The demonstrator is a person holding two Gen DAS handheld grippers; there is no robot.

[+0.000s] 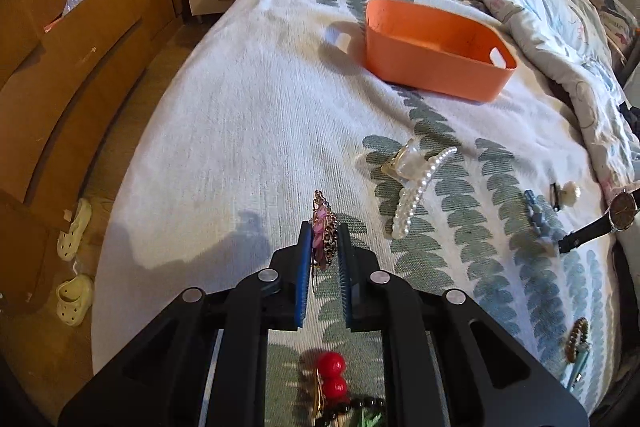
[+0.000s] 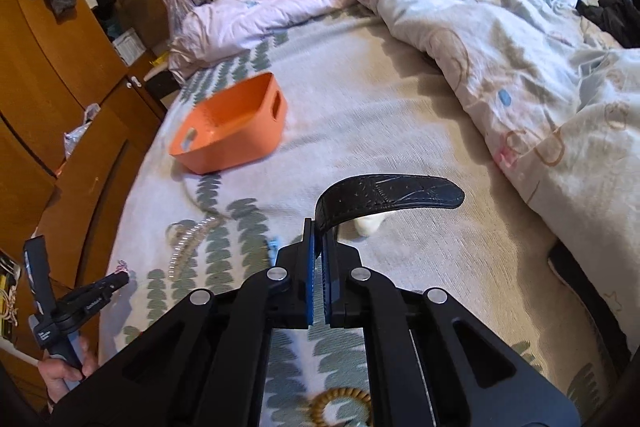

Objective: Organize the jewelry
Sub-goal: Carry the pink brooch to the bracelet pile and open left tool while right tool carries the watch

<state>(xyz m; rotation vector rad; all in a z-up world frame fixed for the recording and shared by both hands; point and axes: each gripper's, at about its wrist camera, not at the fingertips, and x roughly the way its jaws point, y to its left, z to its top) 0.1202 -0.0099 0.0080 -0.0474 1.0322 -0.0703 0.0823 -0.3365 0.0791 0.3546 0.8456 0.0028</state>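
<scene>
My left gripper (image 1: pixel 325 231) is shut on a pink and gold hair clip (image 1: pixel 323 227), held above the bed; it also shows at the left of the right wrist view (image 2: pixel 116 281). My right gripper (image 2: pixel 320 231) is shut on the black strap of a watch (image 2: pixel 384 195); the watch's dial (image 1: pixel 623 211) shows at the right edge of the left wrist view. An orange bin (image 1: pixel 436 47) stands open on the bedspread farther ahead, also seen in the right wrist view (image 2: pixel 232 125). A pearl claw clip (image 1: pixel 416 183) lies between the left gripper and the bin.
On the bedspread lie a blue clip (image 1: pixel 540 223), a white pearl pin (image 1: pixel 568 193), a red bead clip (image 1: pixel 331 375), a beaded hair tie (image 1: pixel 576 335) and a coil hair tie (image 2: pixel 340 401). A rumpled duvet (image 2: pixel 500 27) covers the far side. Wooden wardrobes (image 1: pixel 60 27) stand left.
</scene>
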